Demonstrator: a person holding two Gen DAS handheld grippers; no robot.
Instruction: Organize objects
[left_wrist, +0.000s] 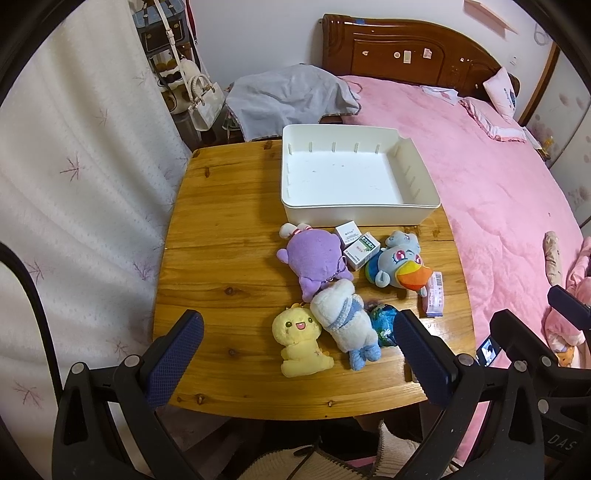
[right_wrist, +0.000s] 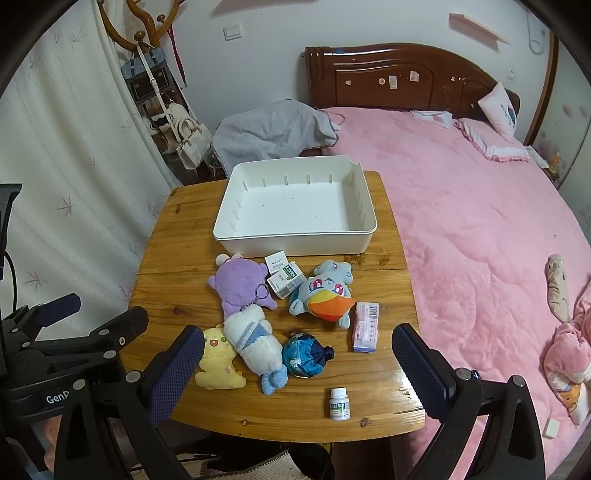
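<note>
Both grippers, left (left_wrist: 295, 354) & right (right_wrist: 295, 363), spread wide, holding nothing, above table's (right_wrist: 177, 295) near edge. "GenP…" legible on left gripper's body; box (right_wrist: 286, 283) & bottle (right_wrist: 339, 403) print too small to read. Plush toys (right_wrist: 243, 286) cluster mid-table before empty white bin (right_wrist: 295, 242); bare wood on left side.

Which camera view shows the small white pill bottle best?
The right wrist view: the pill bottle stands upright in full sight near the table's front edge. In the left wrist view it cannot be seen; the left gripper likely hides that spot.
</note>
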